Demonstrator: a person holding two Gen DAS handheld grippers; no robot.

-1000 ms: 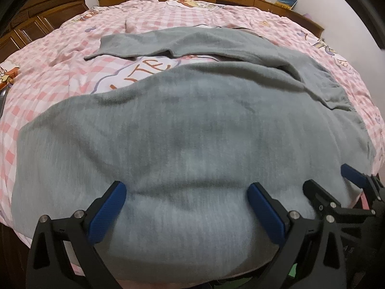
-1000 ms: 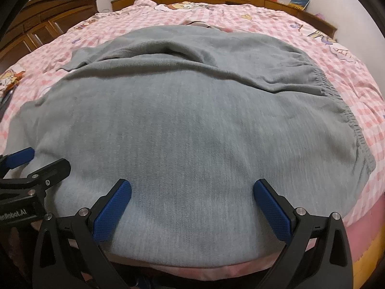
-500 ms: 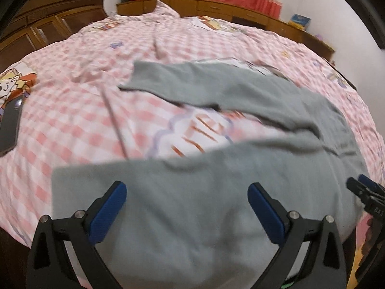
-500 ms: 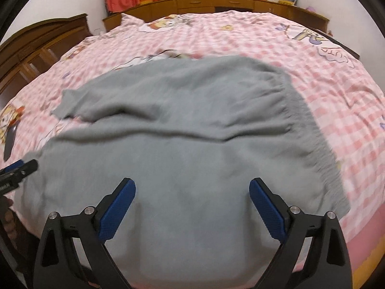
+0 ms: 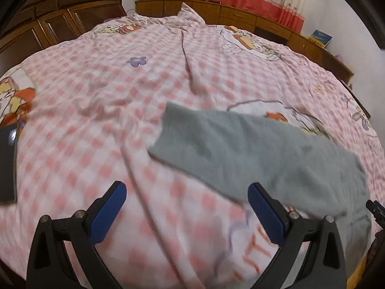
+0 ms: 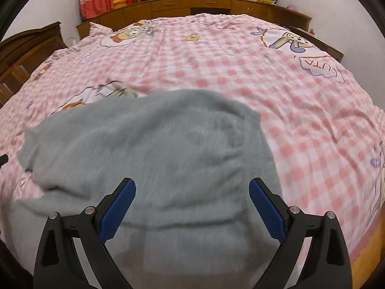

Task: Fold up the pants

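Grey pants [image 6: 156,154] lie spread on the pink checked bed. In the left wrist view one grey leg [image 5: 240,147] runs from the middle to the right, its cuff end towards the middle. My left gripper [image 5: 185,214] is open and empty above bare bedsheet, with the leg just beyond its right finger. My right gripper [image 6: 192,212] is open and empty over the wide grey part of the pants, not touching cloth that I can see. The image is motion-blurred.
The pink checked bedsheet [image 5: 96,91] covers a large bed. A dark flat object [image 5: 7,163] lies at the left edge. Wooden cabinets [image 5: 240,16] and a dark wardrobe [image 5: 60,19] stand behind, with red curtains. The bed's right edge [image 6: 368,236] is near.
Both grippers have risen and pulled back from the pants. The left view swung left, off the grey cloth onto bare sheet. More of the bed shows now.
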